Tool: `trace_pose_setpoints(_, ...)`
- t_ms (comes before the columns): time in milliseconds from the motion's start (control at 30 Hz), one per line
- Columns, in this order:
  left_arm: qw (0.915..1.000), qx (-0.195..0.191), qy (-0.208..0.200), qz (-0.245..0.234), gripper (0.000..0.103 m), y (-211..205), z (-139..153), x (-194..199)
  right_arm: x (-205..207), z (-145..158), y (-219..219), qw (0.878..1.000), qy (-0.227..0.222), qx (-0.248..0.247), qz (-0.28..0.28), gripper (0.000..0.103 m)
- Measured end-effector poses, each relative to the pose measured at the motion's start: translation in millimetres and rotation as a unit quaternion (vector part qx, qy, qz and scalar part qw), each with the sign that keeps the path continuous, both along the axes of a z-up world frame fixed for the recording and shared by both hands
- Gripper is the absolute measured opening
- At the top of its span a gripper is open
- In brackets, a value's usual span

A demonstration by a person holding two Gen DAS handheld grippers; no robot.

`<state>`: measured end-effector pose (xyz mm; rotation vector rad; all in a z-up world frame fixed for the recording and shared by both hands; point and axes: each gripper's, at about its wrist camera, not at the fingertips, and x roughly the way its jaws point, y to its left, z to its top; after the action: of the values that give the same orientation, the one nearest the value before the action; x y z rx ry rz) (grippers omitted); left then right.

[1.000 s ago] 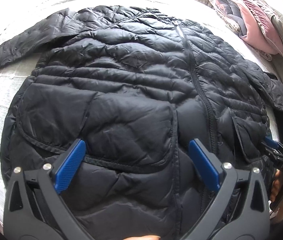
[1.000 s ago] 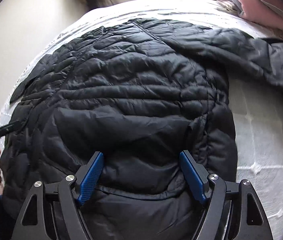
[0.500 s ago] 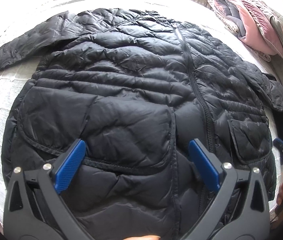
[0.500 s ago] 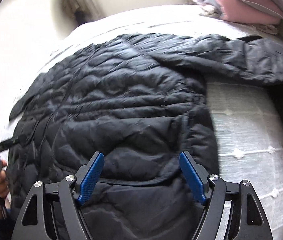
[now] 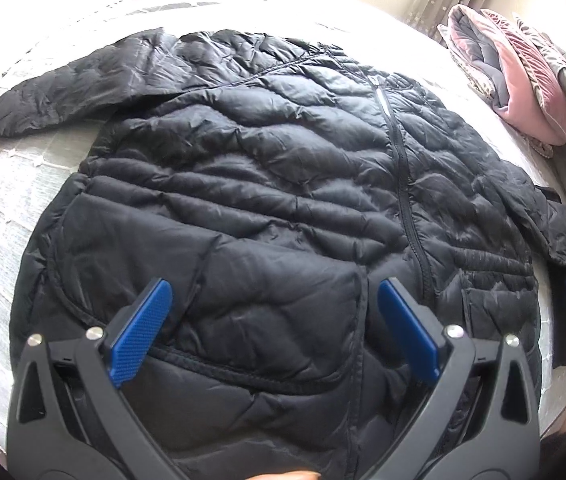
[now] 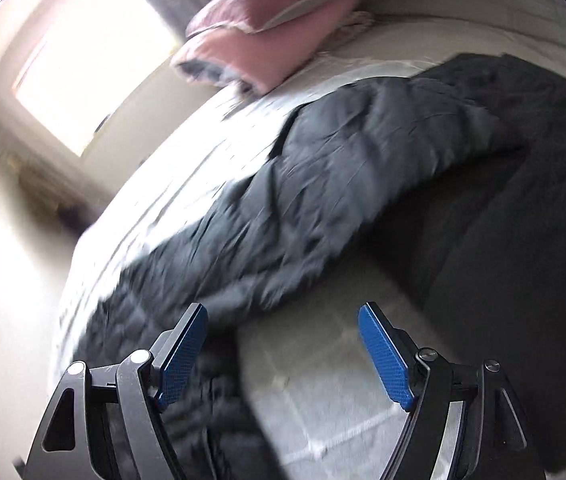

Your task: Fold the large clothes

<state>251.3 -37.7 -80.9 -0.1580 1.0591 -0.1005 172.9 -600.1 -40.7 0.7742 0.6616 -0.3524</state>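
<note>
Swung the right gripper (image 6: 283,350) hard off to the right since half a second ago, now blurry and aimed at the far-right sleeve (image 6: 323,208). Left gripper (image 5: 271,328) barely budged, hovering over the near hem. Both spread wide, gripping nothing. Black puffer jacket (image 5: 275,200) flat on the bed (image 5: 11,184), zipper running near-to-far, right side clearly closer to that sleeve.

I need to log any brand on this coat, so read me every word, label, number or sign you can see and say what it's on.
None can be read.
The black jacket has a small pale strip at the top of its zipper; too small to tell whether it bears text.
The pink cushions, white bedcover and both grippers show no writing.
The right wrist view is motion-blurred.
</note>
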Motion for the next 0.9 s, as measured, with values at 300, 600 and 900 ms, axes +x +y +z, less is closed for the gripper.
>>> trace_pose_setpoints(300,0.9989,0.03,-0.036,0.0,0.103,9.0,1.0,0.8,45.3,-14.1,-19.6,0.997,0.023,0.022,-0.066,0.054)
trace_pose_setpoints(600,0.9984,0.038,-0.041,0.01,0.103,21.5,5.8,5.5,36.2,16.7,-40.4,0.994,0.003,-0.019,-0.106,0.006)
trace_pose_setpoints(900,0.9991,0.024,-0.034,0.007,0.103,33.9,3.8,10.5,46.4,82.9,-16.8,0.972,0.054,-0.188,-0.128,0.005)
